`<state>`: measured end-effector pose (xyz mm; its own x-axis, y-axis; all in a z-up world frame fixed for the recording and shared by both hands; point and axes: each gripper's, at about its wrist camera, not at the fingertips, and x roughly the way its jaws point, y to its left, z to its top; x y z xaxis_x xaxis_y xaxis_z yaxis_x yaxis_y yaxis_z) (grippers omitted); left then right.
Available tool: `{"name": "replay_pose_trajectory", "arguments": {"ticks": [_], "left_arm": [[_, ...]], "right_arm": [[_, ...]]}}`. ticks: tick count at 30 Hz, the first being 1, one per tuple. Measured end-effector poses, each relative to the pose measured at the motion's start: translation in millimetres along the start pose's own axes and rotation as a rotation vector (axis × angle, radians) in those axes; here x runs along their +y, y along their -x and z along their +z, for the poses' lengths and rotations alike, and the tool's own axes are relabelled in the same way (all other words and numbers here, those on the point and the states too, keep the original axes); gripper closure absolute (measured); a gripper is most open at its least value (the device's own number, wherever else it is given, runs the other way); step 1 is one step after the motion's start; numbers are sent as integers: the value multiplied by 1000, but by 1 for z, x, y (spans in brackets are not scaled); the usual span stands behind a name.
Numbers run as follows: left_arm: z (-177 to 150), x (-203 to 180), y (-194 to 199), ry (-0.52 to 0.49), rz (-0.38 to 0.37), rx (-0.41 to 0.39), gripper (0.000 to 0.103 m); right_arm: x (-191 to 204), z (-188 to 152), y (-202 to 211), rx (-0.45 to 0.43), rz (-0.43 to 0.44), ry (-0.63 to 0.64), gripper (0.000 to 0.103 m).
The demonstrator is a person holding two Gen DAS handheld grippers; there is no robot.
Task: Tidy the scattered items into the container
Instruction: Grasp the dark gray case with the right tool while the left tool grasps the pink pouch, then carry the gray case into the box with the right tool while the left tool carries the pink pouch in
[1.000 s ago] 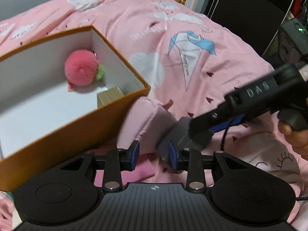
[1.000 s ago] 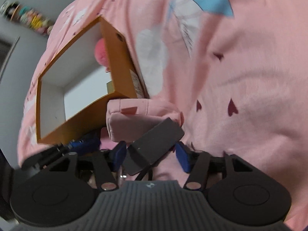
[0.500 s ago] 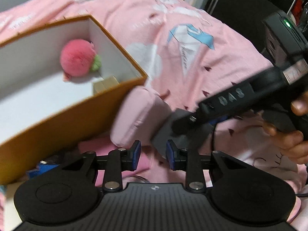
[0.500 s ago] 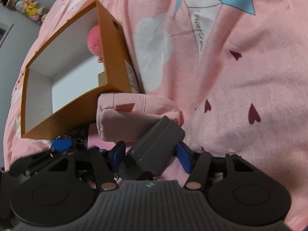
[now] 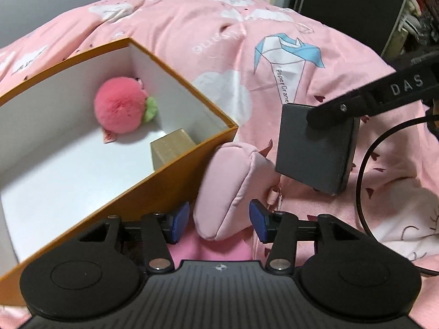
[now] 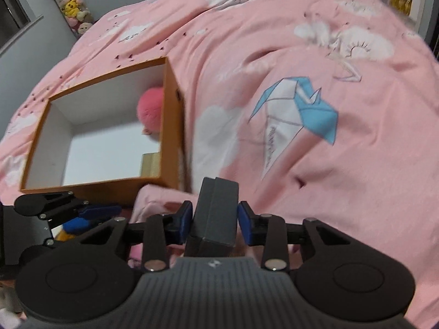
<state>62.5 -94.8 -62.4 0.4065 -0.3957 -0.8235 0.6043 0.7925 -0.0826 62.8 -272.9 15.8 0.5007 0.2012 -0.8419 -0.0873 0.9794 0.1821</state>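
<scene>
An orange box (image 5: 175, 181) with a white inside lies on a pink bed. It holds a pink fluffy pompom (image 5: 119, 108) and a small gold box (image 5: 171, 148). My right gripper (image 6: 214, 222) is shut on a dark grey flat case (image 6: 215, 213) and holds it in the air, right of the orange box (image 6: 171, 126); the case also shows in the left wrist view (image 5: 315, 148). My left gripper (image 5: 219, 222) is open around the near end of a pink soft pouch (image 5: 233, 186) that lies against the box's corner.
The pink duvet (image 6: 301, 68) with cloud and paper-crane prints covers the whole bed. A black cable (image 5: 365, 170) loops at the right. Blue and yellow small items (image 6: 74, 224) lie by the box's near side. Plush toys (image 6: 71, 5) hang on the far wall.
My right gripper has lifted the grey case off the bed and turned it upright. My left gripper has opened wider and now straddles the pink pouch.
</scene>
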Motion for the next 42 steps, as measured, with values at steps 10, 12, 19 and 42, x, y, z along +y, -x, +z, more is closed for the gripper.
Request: {"name": "replay_pose_trajectory", "arguments": {"ticks": [10,12,19,42], "left_arm": [[2,-4,-18,-31,-5,7,54],[3,-3,-17,-27,1,3,60],[0,-4,-2,6,-9,-28,74],[19,60,155,261,235,-353,81]], "right_arm": [[-22,-7,-39,142,80,-150,52],[-22,-10,-37,149,79,-146,53],[-24,-18,-19,131,85,-163,62],[42,47,48,-160,303,15,66]]}}
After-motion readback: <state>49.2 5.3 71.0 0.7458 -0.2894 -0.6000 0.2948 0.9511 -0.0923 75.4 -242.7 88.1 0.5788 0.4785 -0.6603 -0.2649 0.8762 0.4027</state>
